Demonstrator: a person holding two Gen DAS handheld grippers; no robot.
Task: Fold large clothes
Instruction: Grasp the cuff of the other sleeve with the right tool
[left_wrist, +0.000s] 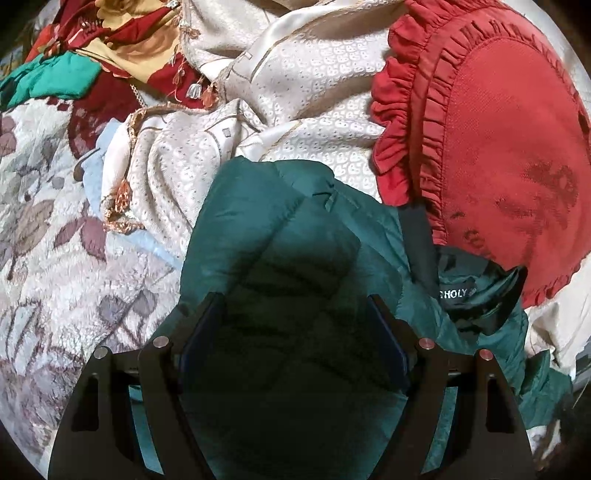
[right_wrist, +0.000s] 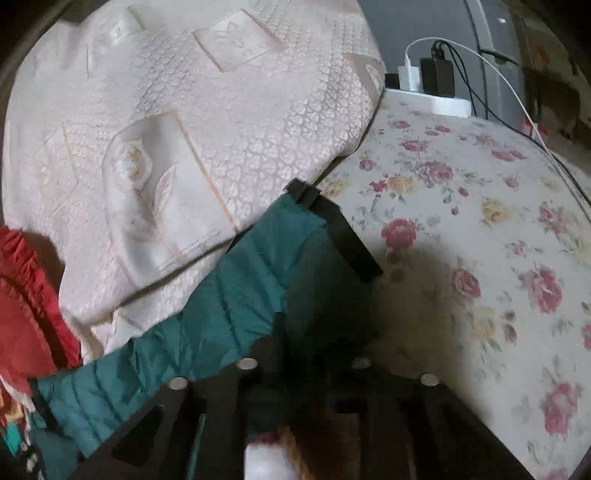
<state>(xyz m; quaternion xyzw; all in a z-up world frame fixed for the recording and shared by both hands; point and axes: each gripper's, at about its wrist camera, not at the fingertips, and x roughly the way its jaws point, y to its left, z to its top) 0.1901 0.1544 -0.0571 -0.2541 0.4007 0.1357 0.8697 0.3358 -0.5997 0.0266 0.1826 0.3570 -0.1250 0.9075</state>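
The green padded jacket (left_wrist: 280, 236) lies crumpled on the bed, just in front of a heap of cream patterned cloth (left_wrist: 295, 92) and beside a red frilled cushion (left_wrist: 509, 155). Its collar with a dark neck label (left_wrist: 454, 294) faces up at the right side of the left wrist view. In the right wrist view, a quilted length of the same jacket (right_wrist: 221, 295) stretches from lower left toward the centre, ending in a black cuff (right_wrist: 347, 236).

Left tool (left_wrist: 295, 321): jaws stand wide apart, with a bulge of jacket padding filling the space between the fingers (left_wrist: 199, 332). Whether the pads press on the fabric cannot be told.

Right tool (right_wrist: 306, 339): jaws drawn together in the dark area where the jacket fabric near the cuff meets them. Whether fabric is caught between them cannot be told.

Surroundings: a rose-print sheet (right_wrist: 480, 240) covers the bed to the right. A leaf-print blanket (left_wrist: 48, 240) lies to the left. Red, yellow and green cloth (left_wrist: 110, 44) is piled at the far left. A white power strip (right_wrist: 432, 101) carrying chargers and cables sits at the far edge of the bed.
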